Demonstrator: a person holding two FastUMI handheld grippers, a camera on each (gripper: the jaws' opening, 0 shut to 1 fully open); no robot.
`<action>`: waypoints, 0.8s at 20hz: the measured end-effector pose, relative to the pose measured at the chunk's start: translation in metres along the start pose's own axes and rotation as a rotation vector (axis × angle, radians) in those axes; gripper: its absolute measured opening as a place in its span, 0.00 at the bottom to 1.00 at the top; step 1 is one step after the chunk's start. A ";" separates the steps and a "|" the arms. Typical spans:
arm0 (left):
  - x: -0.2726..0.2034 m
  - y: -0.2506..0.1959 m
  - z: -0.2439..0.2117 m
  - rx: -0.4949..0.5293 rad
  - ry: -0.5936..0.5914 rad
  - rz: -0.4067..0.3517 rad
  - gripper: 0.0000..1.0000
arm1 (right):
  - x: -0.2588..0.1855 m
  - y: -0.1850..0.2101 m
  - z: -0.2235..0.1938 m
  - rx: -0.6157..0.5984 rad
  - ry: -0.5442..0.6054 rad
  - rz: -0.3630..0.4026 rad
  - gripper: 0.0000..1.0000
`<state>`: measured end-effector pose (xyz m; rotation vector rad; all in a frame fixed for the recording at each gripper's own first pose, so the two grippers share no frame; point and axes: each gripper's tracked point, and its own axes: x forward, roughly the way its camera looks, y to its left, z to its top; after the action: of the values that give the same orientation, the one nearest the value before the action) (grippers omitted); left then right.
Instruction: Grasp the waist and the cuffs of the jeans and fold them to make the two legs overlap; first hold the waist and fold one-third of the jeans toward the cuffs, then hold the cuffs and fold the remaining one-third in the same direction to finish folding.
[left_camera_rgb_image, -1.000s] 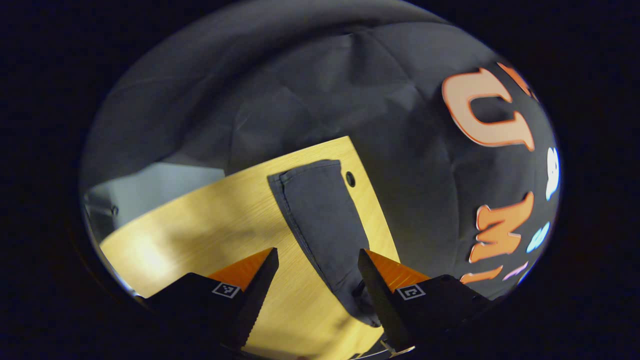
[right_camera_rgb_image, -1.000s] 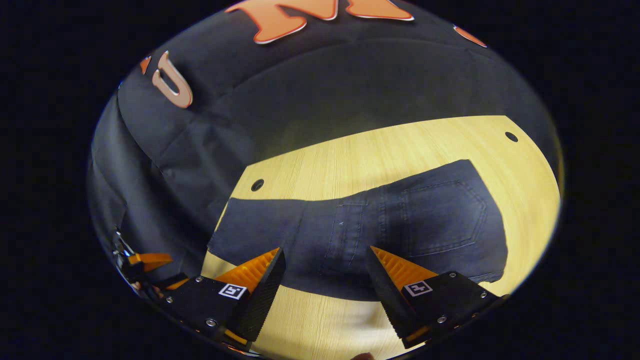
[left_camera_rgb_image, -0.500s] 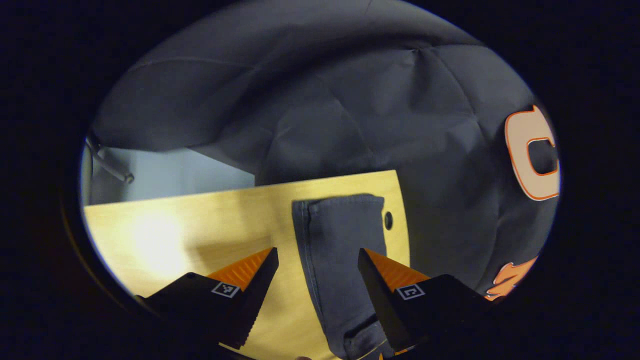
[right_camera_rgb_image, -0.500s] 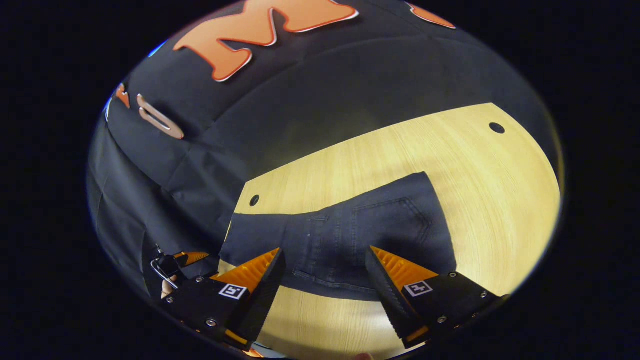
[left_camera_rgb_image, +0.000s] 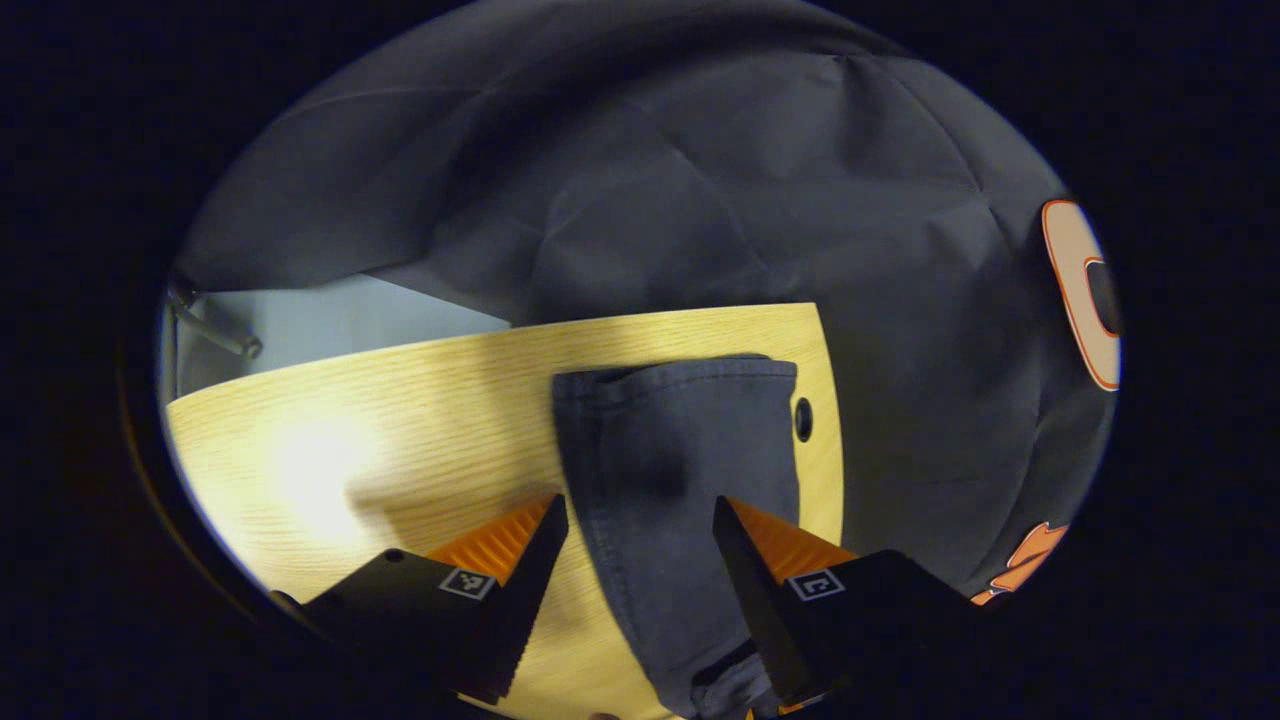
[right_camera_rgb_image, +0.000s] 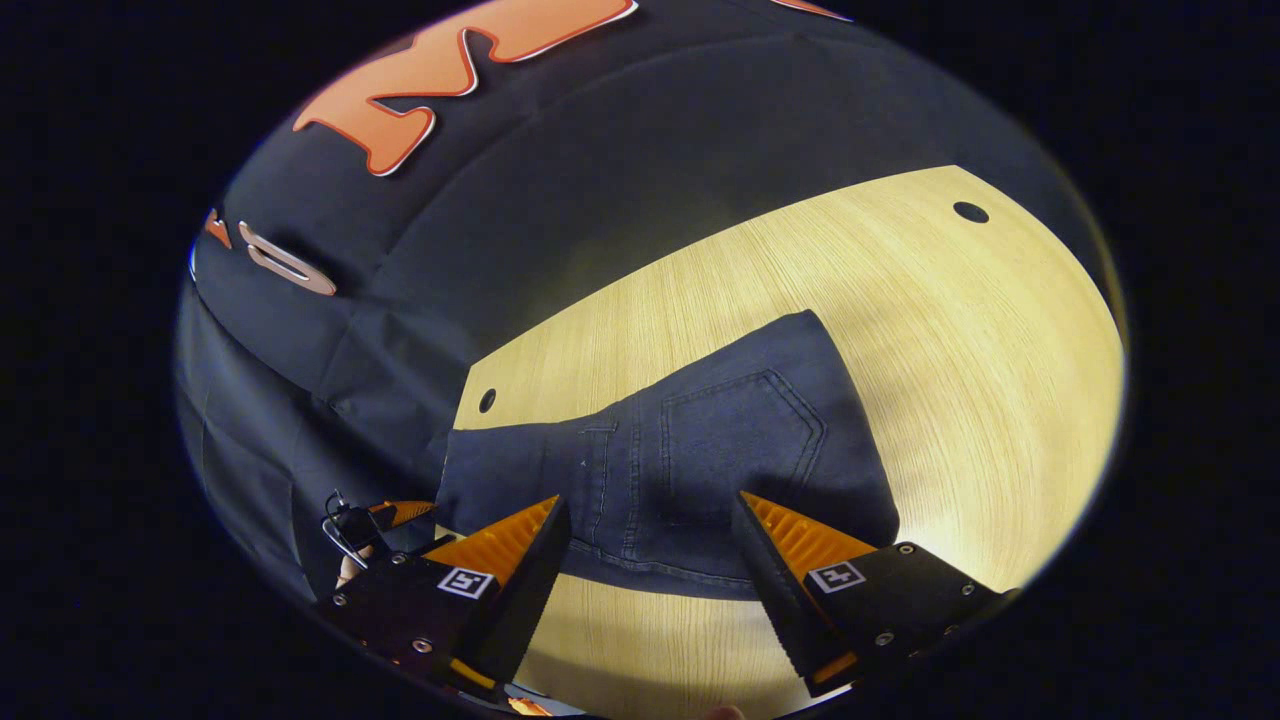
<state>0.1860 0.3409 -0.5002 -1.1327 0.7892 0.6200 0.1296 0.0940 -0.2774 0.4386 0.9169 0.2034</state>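
Jeans (right_camera_rgb_image: 700, 460) flat on table (right_camera_rgb_image: 950, 330), near its back-left corner, wall behind

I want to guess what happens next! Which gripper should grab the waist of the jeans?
Right, probably. The right gripper hangs open over the jeans by the back pocket, the waist end. The left gripper, also open, looks along the leg toward the cuff.

dark jeans (right_camera_rgb_image: 690, 470) lie flat, legs overlapped, back pocket up.
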 end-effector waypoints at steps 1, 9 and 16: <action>0.006 -0.002 0.004 0.006 -0.002 -0.012 0.87 | 0.000 0.000 0.000 0.006 0.001 -0.002 0.99; 0.077 -0.056 -0.012 -0.086 0.101 -0.243 0.61 | -0.007 -0.008 0.007 0.065 -0.002 -0.038 0.98; 0.039 -0.133 -0.014 0.378 -0.046 -0.248 0.03 | -0.025 -0.011 0.031 0.091 -0.087 -0.037 0.99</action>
<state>0.3089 0.2874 -0.4627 -0.8470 0.6786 0.2725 0.1395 0.0666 -0.2481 0.5099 0.8504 0.1081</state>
